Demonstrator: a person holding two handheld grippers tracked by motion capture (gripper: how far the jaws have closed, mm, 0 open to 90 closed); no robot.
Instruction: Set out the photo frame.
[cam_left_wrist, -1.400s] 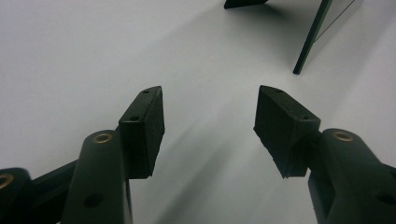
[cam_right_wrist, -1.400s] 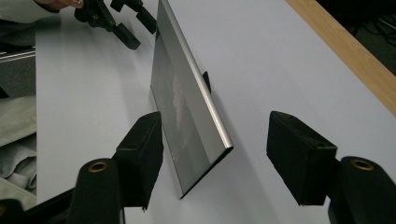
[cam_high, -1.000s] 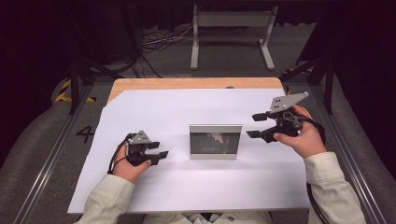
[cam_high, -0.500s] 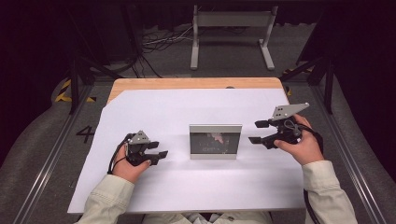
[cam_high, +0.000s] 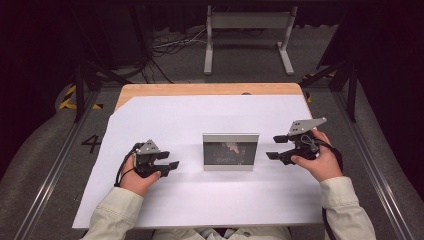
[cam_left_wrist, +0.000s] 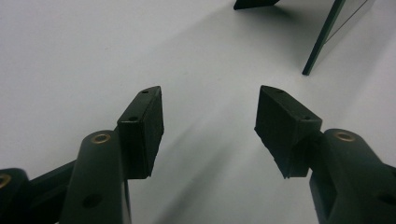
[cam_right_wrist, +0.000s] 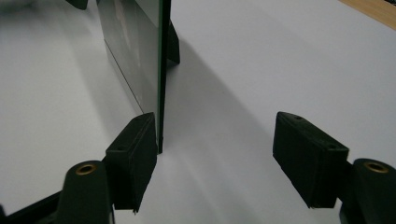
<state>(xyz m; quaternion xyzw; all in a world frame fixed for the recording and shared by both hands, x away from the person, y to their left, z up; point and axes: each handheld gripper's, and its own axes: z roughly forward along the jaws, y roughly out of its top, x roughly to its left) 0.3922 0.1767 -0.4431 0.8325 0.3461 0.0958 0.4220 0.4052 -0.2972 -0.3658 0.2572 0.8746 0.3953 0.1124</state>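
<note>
Here, line by line:
Right gripper (cam_high: 275, 146): jaws wide apart, nothing held, pointing at the near edge of the upright glass-fronted picture frame (cam_high: 230, 151); one jaw sits just beside that edge.
Left gripper (cam_high: 170, 164): jaws spread, empty, resting low over the white paper sheet (cam_high: 175, 120).
Frame: between both grippers, standing ahead and to the right of the left one.

- A wooden table (cam_high: 200, 89) is carrying a white sheet (cam_high: 200, 200) covering most of its top.
- A framed glass panel (cam_high: 230, 152) is standing upright mid-sheet.
</note>
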